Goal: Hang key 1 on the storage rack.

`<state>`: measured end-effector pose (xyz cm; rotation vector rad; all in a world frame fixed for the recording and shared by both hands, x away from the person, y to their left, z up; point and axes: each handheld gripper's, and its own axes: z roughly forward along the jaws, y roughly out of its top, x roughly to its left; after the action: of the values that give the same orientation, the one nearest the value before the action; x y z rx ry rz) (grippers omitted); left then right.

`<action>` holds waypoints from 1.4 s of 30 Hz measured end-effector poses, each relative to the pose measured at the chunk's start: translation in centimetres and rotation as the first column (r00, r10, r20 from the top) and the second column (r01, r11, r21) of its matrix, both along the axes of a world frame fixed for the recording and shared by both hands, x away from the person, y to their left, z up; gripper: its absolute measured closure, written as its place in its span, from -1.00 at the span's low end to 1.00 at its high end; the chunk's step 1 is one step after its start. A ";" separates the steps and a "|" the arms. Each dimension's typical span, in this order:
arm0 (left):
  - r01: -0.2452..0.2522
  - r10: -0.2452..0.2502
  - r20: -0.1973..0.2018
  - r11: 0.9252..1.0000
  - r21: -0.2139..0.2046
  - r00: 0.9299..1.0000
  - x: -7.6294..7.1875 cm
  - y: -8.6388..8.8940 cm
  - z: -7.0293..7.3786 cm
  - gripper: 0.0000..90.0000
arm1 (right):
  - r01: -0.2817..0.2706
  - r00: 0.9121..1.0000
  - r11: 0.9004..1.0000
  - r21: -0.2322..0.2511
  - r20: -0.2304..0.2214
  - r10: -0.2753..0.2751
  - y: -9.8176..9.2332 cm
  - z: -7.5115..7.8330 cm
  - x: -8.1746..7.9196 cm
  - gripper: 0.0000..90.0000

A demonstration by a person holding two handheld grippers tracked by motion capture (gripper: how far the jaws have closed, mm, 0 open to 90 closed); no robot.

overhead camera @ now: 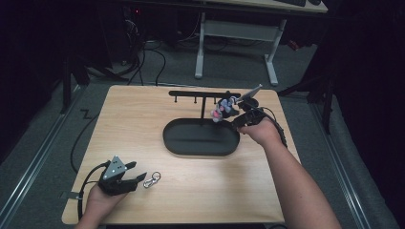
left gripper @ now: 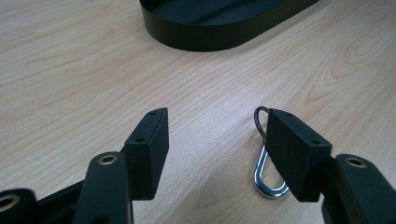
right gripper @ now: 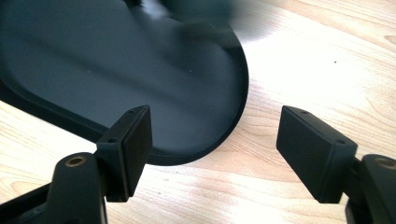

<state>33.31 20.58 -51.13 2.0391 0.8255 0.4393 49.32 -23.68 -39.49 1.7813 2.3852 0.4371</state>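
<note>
A silver carabiner clip lies on the wooden table near its front left. My left gripper rests just left of it, open; in the left gripper view the clip lies against the outer side of the right jaw, not between the jaws. A black oval tray carries a T-shaped hook rack. A small grey and pink plush charm hangs by the rack's right end. My right gripper is beside it, open and empty, over the tray's right end.
The tray's near wall stands ahead of the left gripper. Bare wood spreads left of the tray. A white-legged desk and cables on the floor lie beyond the table's far edge.
</note>
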 end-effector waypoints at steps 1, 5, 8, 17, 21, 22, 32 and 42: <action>0.000 0.000 0.001 1.000 -0.001 1.000 0.0 0.0 0.0 -0.10 | 0.000 1.000 1.000 0.002 0.003 0.000 -0.1 0.1 -0.1 -0.39; 0.000 0.000 -0.002 1.000 -0.003 1.000 0.0 -0.1 0.0 -0.10 | -0.001 1.000 1.000 0.011 0.015 0.001 -0.4 0.3 -0.7 -0.37; 0.004 -0.004 -0.007 1.000 -0.001 1.000 0.0 -0.1 0.0 -0.10 | -0.006 1.000 1.000 0.016 0.028 0.006 -0.6 0.0 -1.9 -0.33; 0.011 -0.011 -0.017 1.000 -0.001 1.000 0.0 -0.3 0.0 -0.09 | -0.040 0.995 0.999 0.026 0.090 0.037 -0.9 -2.2 -6.0 -0.22; 0.016 -0.016 -0.022 1.000 0.001 1.000 -0.1 -0.5 0.0 -0.09 | -0.070 0.989 0.997 0.020 0.131 0.066 -0.8 -3.5 -8.6 -0.16; 0.016 -0.016 -0.023 1.000 0.003 1.000 -0.1 -0.6 0.0 -0.09 | -0.075 0.985 0.997 0.003 0.156 0.074 -0.7 -4.1 -9.7 -0.15; 0.021 -0.021 -0.048 1.000 0.000 0.999 -0.3 -0.8 -0.2 -0.04 | -0.072 0.957 0.997 0.040 0.285 0.058 -1.3 -6.9 -14.4 -0.19; -0.025 0.027 -0.084 0.999 0.029 0.996 -0.5 -0.4 -0.7 0.43 | -0.021 0.873 0.992 0.121 0.486 -0.041 -3.1 -10.1 -20.0 -0.10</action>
<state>32.78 20.13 -51.80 2.0871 0.9027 0.3830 29.28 -26.77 -49.58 1.4929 2.0246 0.9282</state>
